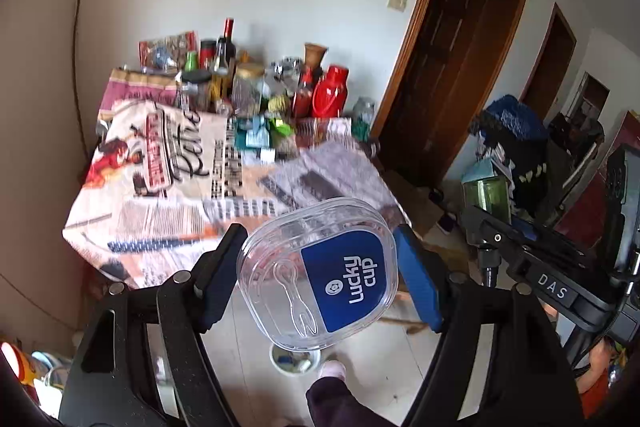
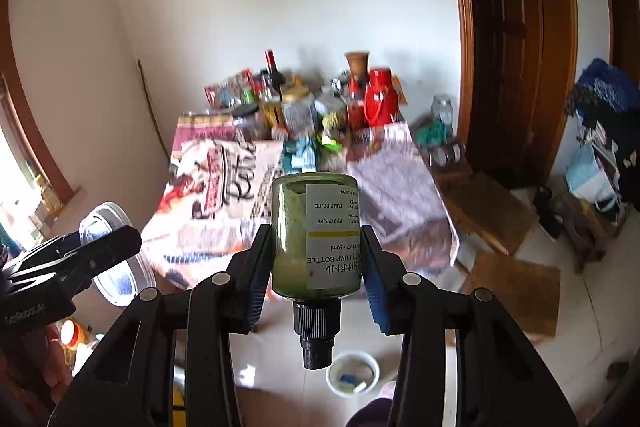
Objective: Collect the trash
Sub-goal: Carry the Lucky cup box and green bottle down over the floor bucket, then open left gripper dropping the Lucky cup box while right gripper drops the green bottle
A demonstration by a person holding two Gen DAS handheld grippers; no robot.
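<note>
In the left wrist view my left gripper (image 1: 320, 239) is shut on a clear plastic container (image 1: 280, 267) with a blue "Lucky cup" label, held in the air over the table's near edge. In the right wrist view my right gripper (image 2: 316, 233) is shut on a small green pump bottle (image 2: 292, 227), black cap towards the camera. The left gripper (image 2: 86, 251) with its clear container (image 2: 106, 217) shows at the left of the right wrist view. At the right of the left wrist view, the green bottle (image 1: 488, 193) shows above the right gripper's body. A white bowl (image 2: 334, 371) holding small scraps stands on the floor below both grippers.
The table (image 1: 160, 211) wears a newspaper-print cloth, and its far half is crowded with bottles, jars and a red thermos (image 1: 330, 93). Brown cardboard (image 2: 516, 287) lies on the floor to the right, near a dark wooden door (image 2: 516, 47). A person's leg (image 1: 336, 399) is at the bottom.
</note>
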